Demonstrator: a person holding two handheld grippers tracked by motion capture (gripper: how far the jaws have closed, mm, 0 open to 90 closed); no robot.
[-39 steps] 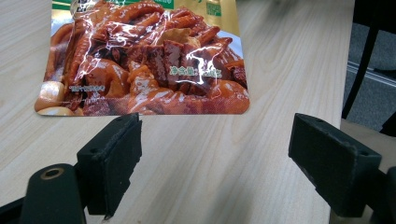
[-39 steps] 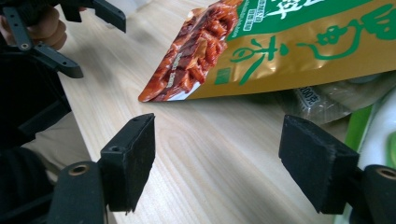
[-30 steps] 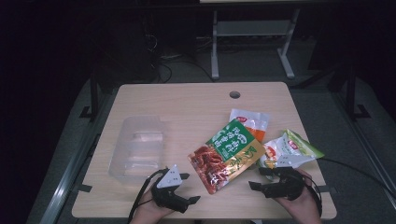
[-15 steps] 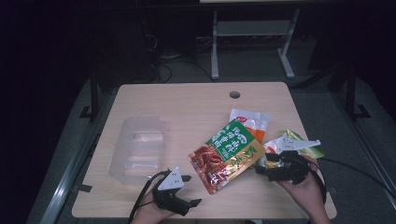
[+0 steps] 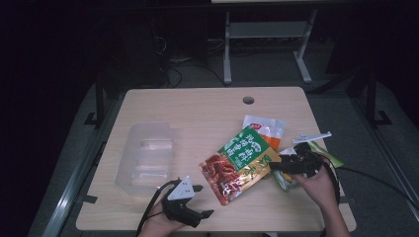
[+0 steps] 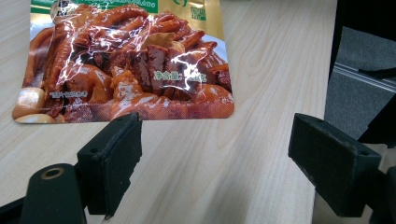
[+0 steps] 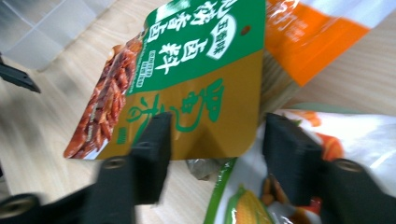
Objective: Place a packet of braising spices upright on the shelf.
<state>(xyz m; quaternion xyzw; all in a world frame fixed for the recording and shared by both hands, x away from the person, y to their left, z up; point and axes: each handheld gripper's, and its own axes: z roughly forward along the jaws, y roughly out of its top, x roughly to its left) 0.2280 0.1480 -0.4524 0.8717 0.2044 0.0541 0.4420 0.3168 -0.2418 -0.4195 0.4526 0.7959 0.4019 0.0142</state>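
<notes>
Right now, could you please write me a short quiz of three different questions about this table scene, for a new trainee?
1. True or false: the left gripper holds the large snack pouch.
2. Multiple choice: the clear plastic tray lies at the table's A) left side, B) right side, C) far edge by the hole.
3. Short answer: which pouch corner lies between the jaws of the right gripper?

Key:
1. False. Its jaws stand wide apart over bare table, just short of the pouch's red end.
2. A.
3. The gold corner of the large snack pouch; the jaws have just been closing, but the pads do not press on it yet.
</notes>
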